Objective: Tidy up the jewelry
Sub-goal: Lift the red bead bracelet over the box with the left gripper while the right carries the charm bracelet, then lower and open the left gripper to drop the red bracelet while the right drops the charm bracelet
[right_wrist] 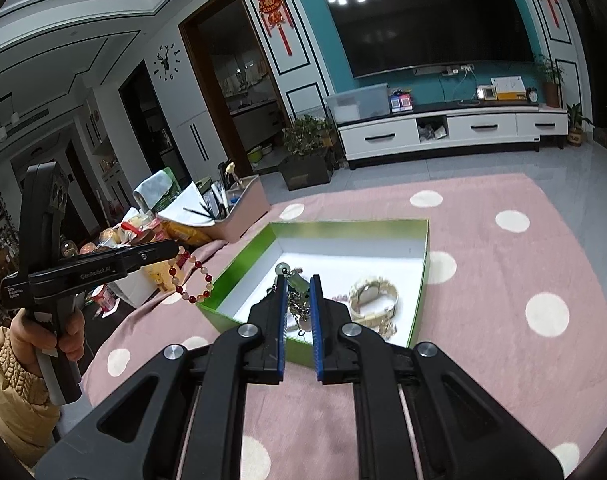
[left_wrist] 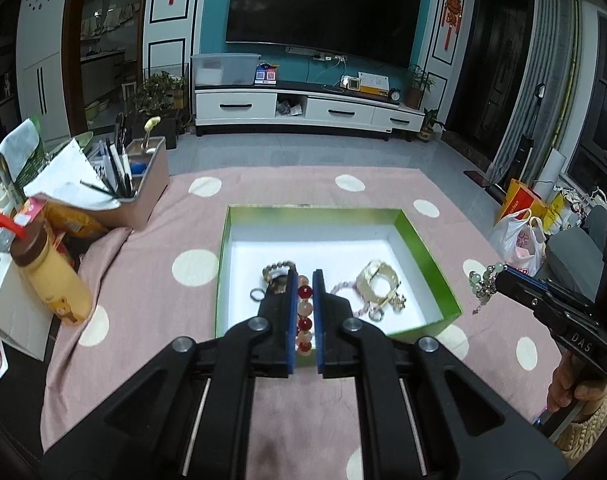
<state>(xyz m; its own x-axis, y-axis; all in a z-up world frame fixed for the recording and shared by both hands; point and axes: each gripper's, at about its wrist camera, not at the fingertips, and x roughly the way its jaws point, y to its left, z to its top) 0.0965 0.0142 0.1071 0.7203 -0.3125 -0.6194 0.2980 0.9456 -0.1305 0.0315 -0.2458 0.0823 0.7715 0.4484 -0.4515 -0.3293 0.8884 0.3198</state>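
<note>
The left claw (left_wrist: 304, 280) grips a red-and-peach bead bracelet (right_wrist: 191, 278), lifted clear for sorting. The right claw (right_wrist: 296, 286) pinches a jade-bead charm bracelet (left_wrist: 483, 280) likewise, the green box (left_wrist: 431, 256) below both.

Tan quilted sleeve (right_wrist: 11, 392), black blue-padded tool (right_wrist: 297, 280)

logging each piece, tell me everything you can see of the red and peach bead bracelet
The red and peach bead bracelet is a loop of round glossy beads, dark red alternating with pale peach, glass or stone by the look. The left hand-held gripper is shut on it, and it hangs from the pads in the air, beside the green box, touching nothing else.
</note>
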